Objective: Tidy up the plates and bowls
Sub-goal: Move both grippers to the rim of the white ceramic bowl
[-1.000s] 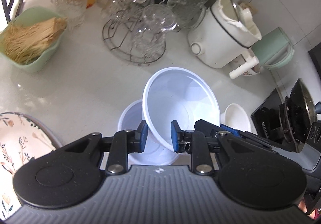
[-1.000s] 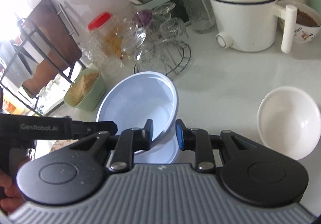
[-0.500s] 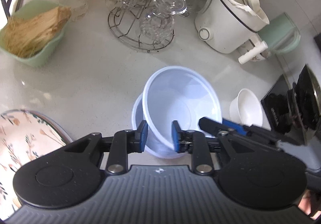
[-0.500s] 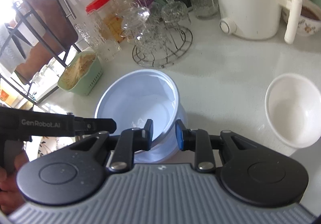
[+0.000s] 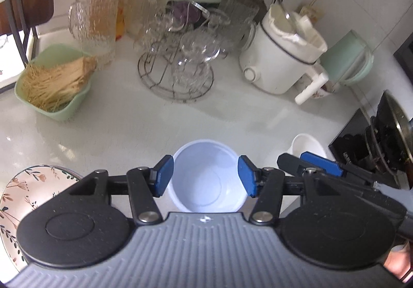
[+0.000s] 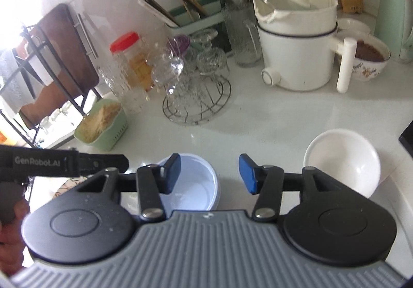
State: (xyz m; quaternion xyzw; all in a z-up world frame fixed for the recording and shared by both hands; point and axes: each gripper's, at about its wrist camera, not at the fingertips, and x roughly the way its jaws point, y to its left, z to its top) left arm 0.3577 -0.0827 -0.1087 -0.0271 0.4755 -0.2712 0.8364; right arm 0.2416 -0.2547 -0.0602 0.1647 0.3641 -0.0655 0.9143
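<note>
A pale blue bowl [image 5: 206, 179] stands on the white counter, nested in another like it; it also shows in the right wrist view [image 6: 196, 187]. My left gripper [image 5: 206, 179] is open and empty, above the bowl with its pads either side. My right gripper [image 6: 209, 177] is open and empty, just right of the blue bowl. A white bowl [image 6: 343, 161] sits to the right, seen also in the left wrist view [image 5: 307, 146]. A floral plate [image 5: 28, 192] lies at the left.
A wire rack of glasses [image 5: 180, 68], a green basket of noodles [image 5: 54, 84], a white cooker pot [image 5: 281, 58], a green kettle [image 5: 348, 58] and a patterned bowl of food [image 6: 366, 58] stand behind. A stove [image 5: 382, 141] is at the right.
Both grippers opened and let go of the blue bowl, which now sits nested in the lower one. Both grippers pulled back and up.
</note>
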